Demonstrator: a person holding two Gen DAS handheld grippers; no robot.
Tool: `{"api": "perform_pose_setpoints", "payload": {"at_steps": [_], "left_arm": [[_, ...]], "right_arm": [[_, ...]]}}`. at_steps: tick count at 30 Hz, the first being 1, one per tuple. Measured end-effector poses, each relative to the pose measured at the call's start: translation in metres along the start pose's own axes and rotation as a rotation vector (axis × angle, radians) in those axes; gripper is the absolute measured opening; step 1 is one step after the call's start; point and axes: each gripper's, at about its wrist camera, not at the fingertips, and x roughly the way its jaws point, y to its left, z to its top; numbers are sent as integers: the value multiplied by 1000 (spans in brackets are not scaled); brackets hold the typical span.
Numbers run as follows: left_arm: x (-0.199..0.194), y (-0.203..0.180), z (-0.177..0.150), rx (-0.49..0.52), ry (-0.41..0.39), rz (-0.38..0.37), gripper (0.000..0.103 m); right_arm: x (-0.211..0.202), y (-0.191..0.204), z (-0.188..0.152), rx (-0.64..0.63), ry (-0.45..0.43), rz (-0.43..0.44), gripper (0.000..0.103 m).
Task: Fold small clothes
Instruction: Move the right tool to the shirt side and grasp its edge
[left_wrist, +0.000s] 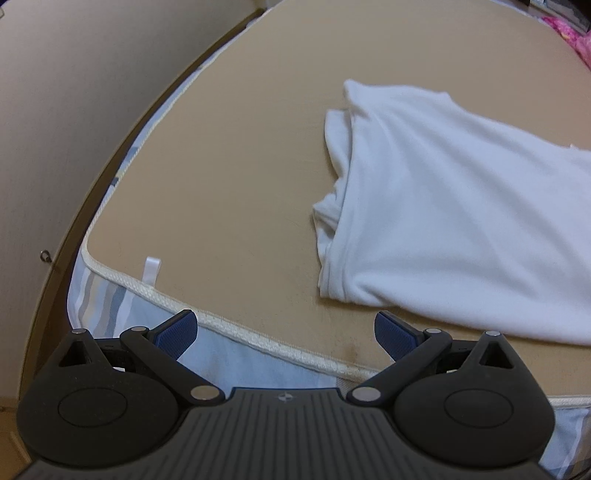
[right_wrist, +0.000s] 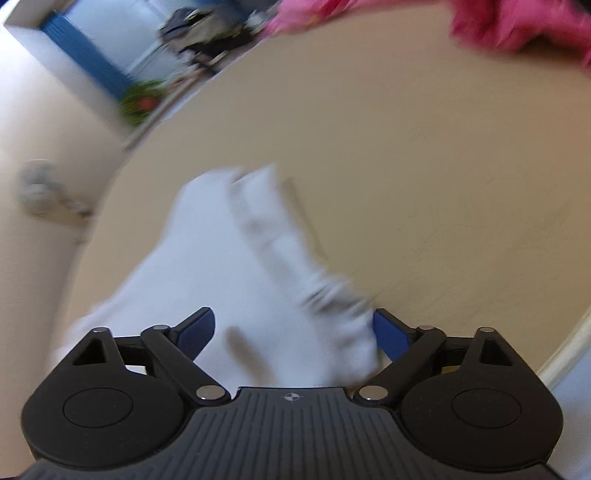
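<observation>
The white garment (left_wrist: 454, 206) lies on the tan mattress pad (left_wrist: 240, 166), folded over on itself, with bunched layers showing along its left edge and a smooth top layer spreading off toward the right side of the left wrist view. From the right wrist camera, the same white garment (right_wrist: 236, 280) is badly blurred, a pale strip running from the middle of the picture down to the gripper, with a rumpled ridge along its right side.

The left gripper (left_wrist: 286, 332) hangs above the near edge of the pad, jaws spread wide, nothing between the blue pads (left_wrist: 177, 332); the cloth sits just ahead and to the right of it, not touching. The right gripper (right_wrist: 293, 332) is right over the cloth, jaws also parted wide, and the white fabric fills the gap between its blue pads (right_wrist: 197, 330). Whether the fabric touches either pad is lost in the blur.

Out along the pad's border runs cream piping (left_wrist: 258, 343) with a small white loop tag (left_wrist: 152, 269) sewn near it. Below that, a pale blue striped sheet (left_wrist: 107, 306). Pink fabric (right_wrist: 517, 26) is heaped at the far edge, and a cream wall (left_wrist: 74, 110) stands to the left.
</observation>
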Motion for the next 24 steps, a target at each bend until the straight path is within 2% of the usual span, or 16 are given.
{"api": "perform_pose_setpoints", "payload": {"at_steps": [2,4,5,6,7,8,9,16,19,24], "left_arm": [[6,-3,-3,8,19,9,102],[10,-3,-4,7,34,10,102],[10,-3,-4,4,38,6,102],[11,-2,-5,1,40,4,102],[11,-1,-5,-4,40,4,102],[11,1,-6,-7,39,7,102],[11,2,-6,-10,39,11,102],[19,25,-5,-54,41,39,102],[25,30,-3,-59,38,47,102],[37,34,0,-70,43,33,102]], "right_arm": [[-2,1,-8,33,5,39,90],[-1,-1,-11,60,-1,43,84],[-1,-2,-10,83,4,50,70],[0,-5,-9,105,16,65,33],[4,-8,-7,142,60,97,16],[9,-12,-6,187,100,110,17],[10,-14,-6,222,97,104,17],[8,-13,-3,258,66,84,17],[9,-15,-14,283,70,51,18],[14,-16,-15,339,75,33,17]]}}
